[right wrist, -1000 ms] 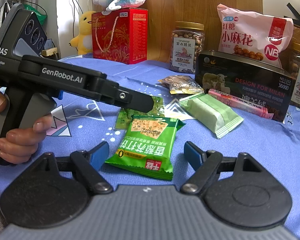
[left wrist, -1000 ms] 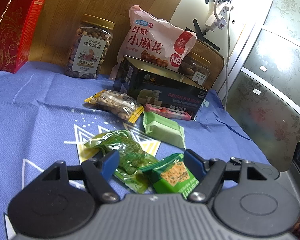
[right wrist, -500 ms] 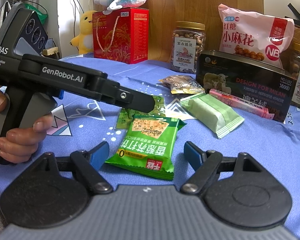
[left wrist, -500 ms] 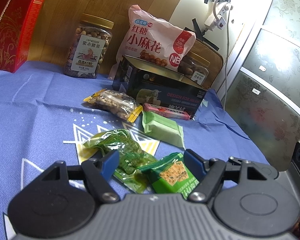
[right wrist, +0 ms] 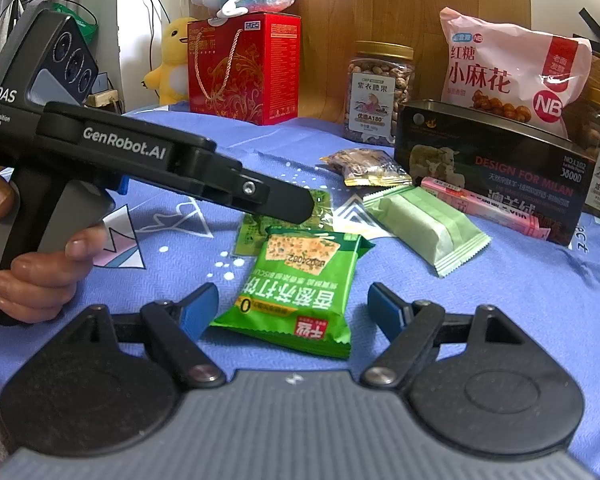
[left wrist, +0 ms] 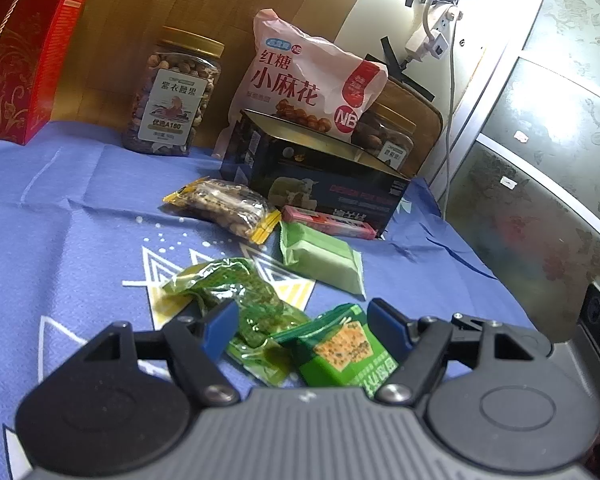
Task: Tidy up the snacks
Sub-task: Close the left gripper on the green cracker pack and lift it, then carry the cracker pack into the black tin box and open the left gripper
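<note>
We find the green cracker packet lying flat on the blue-clothed surface, between both tongs. Left tongs and right tongs stand open, gripping nothing.

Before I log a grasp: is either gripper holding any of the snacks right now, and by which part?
Nothing is held. The left gripper and right gripper both stand open over the green cracker pack, which lies flat on the blue cloth, untouched by the pads.
</note>
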Demonstrator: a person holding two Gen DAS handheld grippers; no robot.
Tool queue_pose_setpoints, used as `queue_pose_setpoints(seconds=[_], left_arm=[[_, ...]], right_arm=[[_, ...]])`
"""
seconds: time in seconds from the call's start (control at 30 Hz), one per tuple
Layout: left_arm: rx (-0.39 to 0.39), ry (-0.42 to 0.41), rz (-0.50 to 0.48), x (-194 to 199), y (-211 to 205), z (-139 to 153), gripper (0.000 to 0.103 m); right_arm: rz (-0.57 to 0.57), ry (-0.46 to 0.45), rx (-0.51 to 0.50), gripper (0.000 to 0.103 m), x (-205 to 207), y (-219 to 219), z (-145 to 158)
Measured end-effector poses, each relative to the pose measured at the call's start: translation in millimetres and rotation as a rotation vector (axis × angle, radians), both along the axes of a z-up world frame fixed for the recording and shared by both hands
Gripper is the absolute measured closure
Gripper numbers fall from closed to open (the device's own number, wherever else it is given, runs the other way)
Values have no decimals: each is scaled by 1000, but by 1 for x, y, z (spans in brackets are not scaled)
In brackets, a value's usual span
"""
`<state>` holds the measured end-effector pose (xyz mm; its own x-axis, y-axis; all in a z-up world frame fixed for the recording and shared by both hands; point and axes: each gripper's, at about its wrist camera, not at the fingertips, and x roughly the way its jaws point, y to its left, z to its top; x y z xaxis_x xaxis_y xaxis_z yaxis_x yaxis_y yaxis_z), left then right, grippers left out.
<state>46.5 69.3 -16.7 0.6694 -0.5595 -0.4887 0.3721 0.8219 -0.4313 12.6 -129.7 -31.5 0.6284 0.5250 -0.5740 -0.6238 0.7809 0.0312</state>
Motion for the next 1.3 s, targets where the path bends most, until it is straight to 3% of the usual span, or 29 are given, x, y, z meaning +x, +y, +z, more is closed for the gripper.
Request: queue_pose_setpoints(seconds=[0.4,0.53,0.83,1.0,1.07,1.3], left_arm=[[-2,1,-3,0,0,0,30],[-9,4,-15,0,0,0,30],[-51,12,-96,-1,-3,0,30],[-104,43,-129,1,1,-2,25],[-103,50,-136,2,-1,-2,25],[-95,88,-131,-7,1,2,25]], right_arm=[[4,-1,-4,20,0,0,0],[30,-5,-17,33,-2,2,0],[59,-55,-34,42,-11,4,1],[45,-49,-33,39,-9,3,2],[35,-12,-24,29,-5,1,1],[46,1,-19,29,-13,-4,0]])
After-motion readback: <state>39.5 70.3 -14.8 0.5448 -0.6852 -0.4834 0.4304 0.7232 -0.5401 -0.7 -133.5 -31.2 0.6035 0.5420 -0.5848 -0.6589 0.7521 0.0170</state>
